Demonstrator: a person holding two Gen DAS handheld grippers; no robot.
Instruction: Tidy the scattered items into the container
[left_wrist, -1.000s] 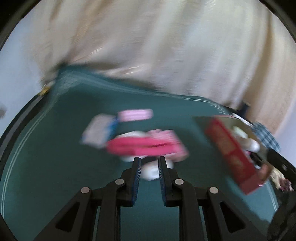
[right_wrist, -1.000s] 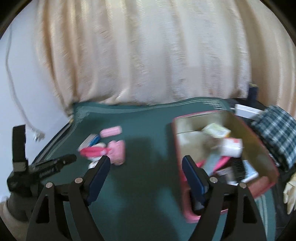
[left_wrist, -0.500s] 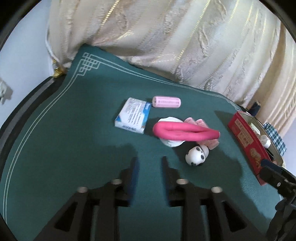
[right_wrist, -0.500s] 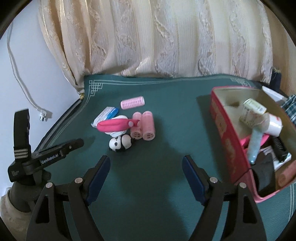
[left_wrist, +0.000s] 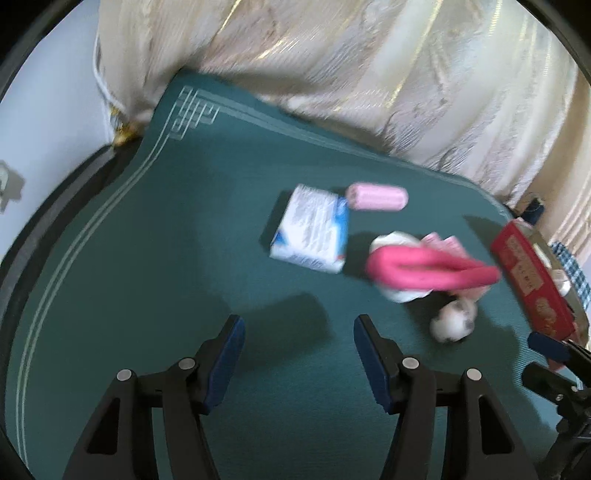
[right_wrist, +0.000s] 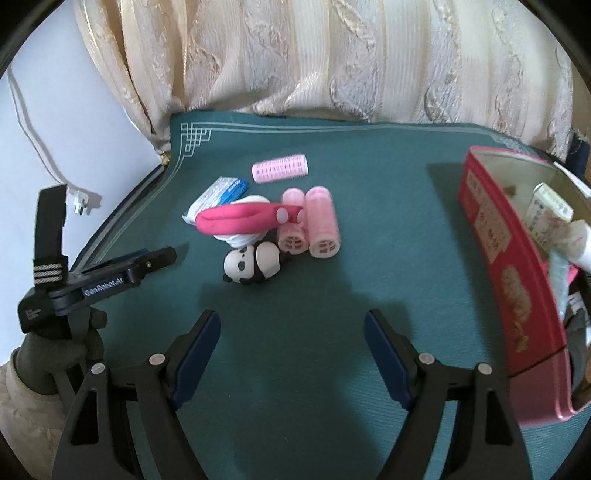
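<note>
Both grippers empty: left gripper (left_wrist: 299, 354) has just spread apart, right gripper (right_wrist: 291, 350) gapes, closing on scattered panda (right_wrist: 255, 264).

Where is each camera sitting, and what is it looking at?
Left wrist: on the left gripper, looking down at the green mat; its open fingers show, with nothing between them.
Right wrist: on the right gripper, facing the same mat, open and empty; the left gripper and a gloved hand show.
Both see the toy panda, pink band and red box.
</note>
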